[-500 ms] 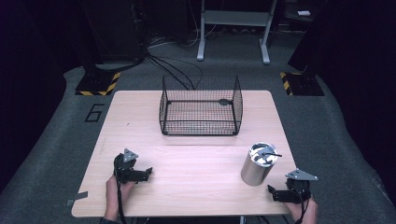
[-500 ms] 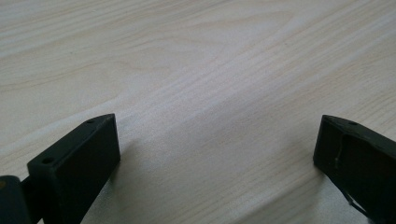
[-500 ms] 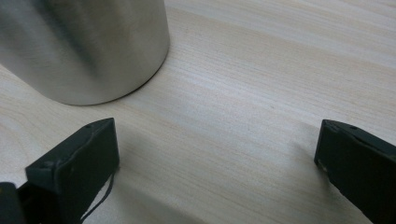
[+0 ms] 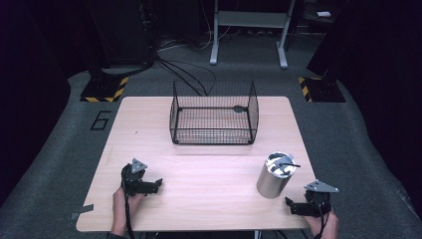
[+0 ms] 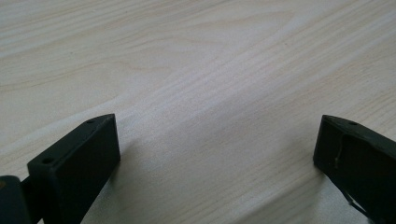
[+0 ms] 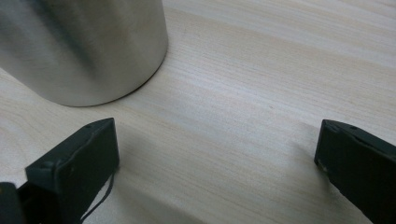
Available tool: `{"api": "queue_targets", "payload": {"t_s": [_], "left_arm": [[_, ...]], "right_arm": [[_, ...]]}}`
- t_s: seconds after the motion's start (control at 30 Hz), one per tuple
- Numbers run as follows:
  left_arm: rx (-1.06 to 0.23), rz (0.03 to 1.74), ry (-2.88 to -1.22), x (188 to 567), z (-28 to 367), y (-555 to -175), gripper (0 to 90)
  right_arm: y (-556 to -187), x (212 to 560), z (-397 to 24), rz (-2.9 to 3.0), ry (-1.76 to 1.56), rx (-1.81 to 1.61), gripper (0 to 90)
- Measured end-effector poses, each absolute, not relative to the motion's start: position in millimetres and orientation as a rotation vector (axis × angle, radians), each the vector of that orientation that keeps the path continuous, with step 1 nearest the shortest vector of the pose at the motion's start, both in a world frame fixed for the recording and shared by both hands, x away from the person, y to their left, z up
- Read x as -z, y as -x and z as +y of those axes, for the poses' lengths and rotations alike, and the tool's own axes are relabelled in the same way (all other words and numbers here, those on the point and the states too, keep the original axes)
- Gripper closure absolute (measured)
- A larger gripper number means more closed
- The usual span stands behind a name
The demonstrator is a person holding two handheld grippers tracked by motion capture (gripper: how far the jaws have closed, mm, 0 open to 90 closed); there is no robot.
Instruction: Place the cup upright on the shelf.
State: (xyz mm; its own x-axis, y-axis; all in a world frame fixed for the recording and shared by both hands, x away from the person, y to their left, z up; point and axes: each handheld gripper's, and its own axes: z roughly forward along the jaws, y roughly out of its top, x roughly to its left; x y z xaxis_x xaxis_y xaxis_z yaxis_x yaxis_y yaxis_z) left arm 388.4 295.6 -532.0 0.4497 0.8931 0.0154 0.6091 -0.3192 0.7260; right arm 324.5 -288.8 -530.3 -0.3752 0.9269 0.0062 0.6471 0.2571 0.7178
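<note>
A black wire basket [image 4: 214, 113] stands at the back middle of the wooden table [image 4: 199, 164]; a small dark object [image 4: 239, 108] lies inside it at the right rear. A shiny metal cylinder cup [image 4: 275, 175] [image 6: 88, 46] with a dark utensil in it stands at the front right. My right gripper [image 4: 291, 206] [image 6: 217, 163] rests on the table just right of the cup, open, with bare wood between its jaws. My left gripper [image 4: 158, 184] [image 5: 217, 161] lies at the front left, open over bare wood.
Beyond the table lie dark carpet, cables [image 4: 184, 69], a metal stand frame [image 4: 249, 30] and yellow-black striped bases [image 4: 104, 89]. A "6" mark [image 4: 101, 119] sits on the floor at the left. Bare wood stretches between the grippers and in front of the basket.
</note>
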Motion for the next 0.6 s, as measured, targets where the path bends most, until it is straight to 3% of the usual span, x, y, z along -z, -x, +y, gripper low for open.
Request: {"api": "queue_targets", "payload": {"t_s": [0.6], "left_arm": [[-0.555,1.250,-2.054,531.6,295.8,-388.4,0.3]], "right_arm": [[-322.0,526.6,-288.2,2.100,-1.454,-0.939,0.0]]}}
